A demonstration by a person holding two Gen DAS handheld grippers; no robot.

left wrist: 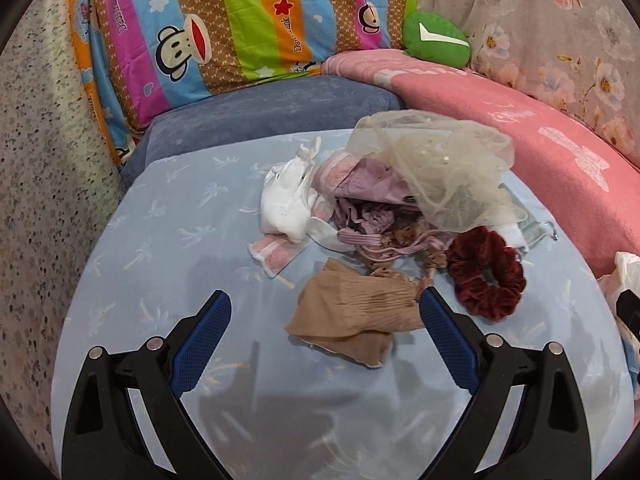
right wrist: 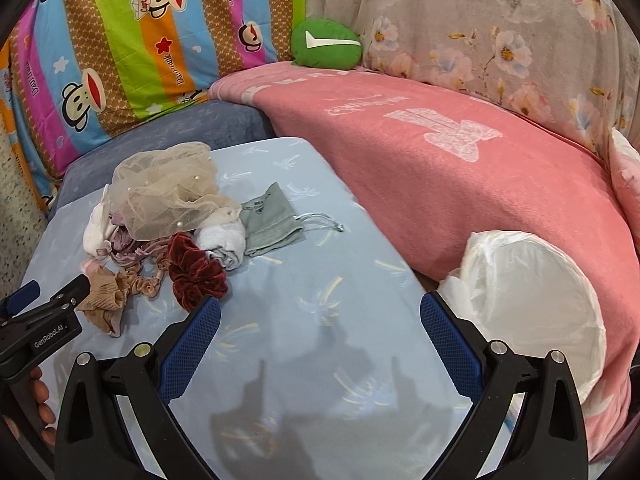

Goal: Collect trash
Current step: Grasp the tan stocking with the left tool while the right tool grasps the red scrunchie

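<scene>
A heap of small cloth items lies on a light blue cushion (left wrist: 168, 240): a tan stocking (left wrist: 352, 312), a dark red scrunchie (left wrist: 486, 276), a white sock (left wrist: 286, 204), a beige mesh piece (left wrist: 436, 164) and a grey drawstring pouch (right wrist: 272, 220). My left gripper (left wrist: 325, 310) is open, just above the cushion, with the tan stocking between its fingers. It also shows at the left of the right wrist view (right wrist: 52, 300). My right gripper (right wrist: 320, 316) is open and empty over bare cushion, right of the heap. A white plastic bag (right wrist: 532, 308) with an open mouth sits at the right.
A pink blanket (right wrist: 440, 168) rises along the right side. A striped monkey-print pillow (left wrist: 224, 28), a green plush (left wrist: 436, 38) and a floral cloth (right wrist: 500, 32) stand behind. A grey-blue cushion (left wrist: 260, 112) borders the back.
</scene>
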